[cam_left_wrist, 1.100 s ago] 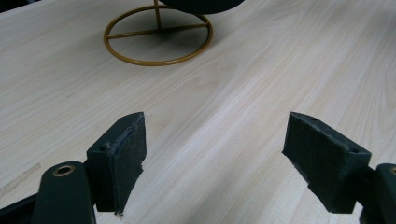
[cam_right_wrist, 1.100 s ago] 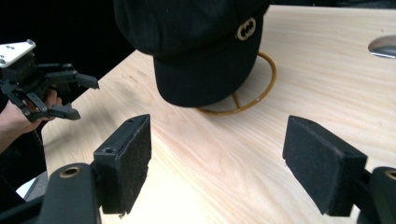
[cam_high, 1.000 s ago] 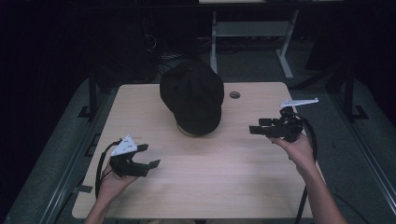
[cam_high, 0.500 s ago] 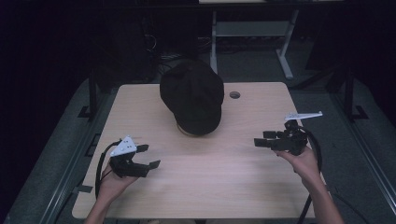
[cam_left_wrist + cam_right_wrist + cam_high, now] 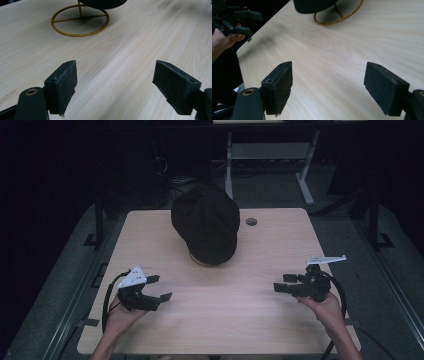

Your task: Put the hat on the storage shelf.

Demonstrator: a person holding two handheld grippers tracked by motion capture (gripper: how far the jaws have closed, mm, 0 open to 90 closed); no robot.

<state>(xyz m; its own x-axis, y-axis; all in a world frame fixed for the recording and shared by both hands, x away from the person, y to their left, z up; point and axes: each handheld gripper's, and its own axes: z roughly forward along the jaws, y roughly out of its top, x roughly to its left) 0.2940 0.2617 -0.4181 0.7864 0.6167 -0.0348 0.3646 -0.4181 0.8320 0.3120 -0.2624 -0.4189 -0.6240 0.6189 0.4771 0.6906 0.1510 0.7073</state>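
Note:
A black cap (image 5: 206, 222) rests on a gold wire stand (image 5: 80, 35) at the middle back of the wooden table (image 5: 235, 320). The cap's brim (image 5: 314, 6) overhangs the stand's ring (image 5: 329, 23). My left gripper (image 5: 161, 287) is held at the front left, open, pointing right, with bare wood between its pads (image 5: 66, 82). At the front right my right gripper (image 5: 281, 283) is open too, pointing left, and its pads (image 5: 283, 82) hold nothing. Both are well short of the cap.
A round cable hole (image 5: 251, 221) sits in the tabletop right of the cap. Metal legs of another table (image 5: 305, 185) stand behind on the dark floor. The other hand with its gripper (image 5: 234, 20) shows at the table's far edge in the right gripper view.
My right gripper has drawn back from the cap toward the front right of the table. The left gripper and the cap have stayed put.

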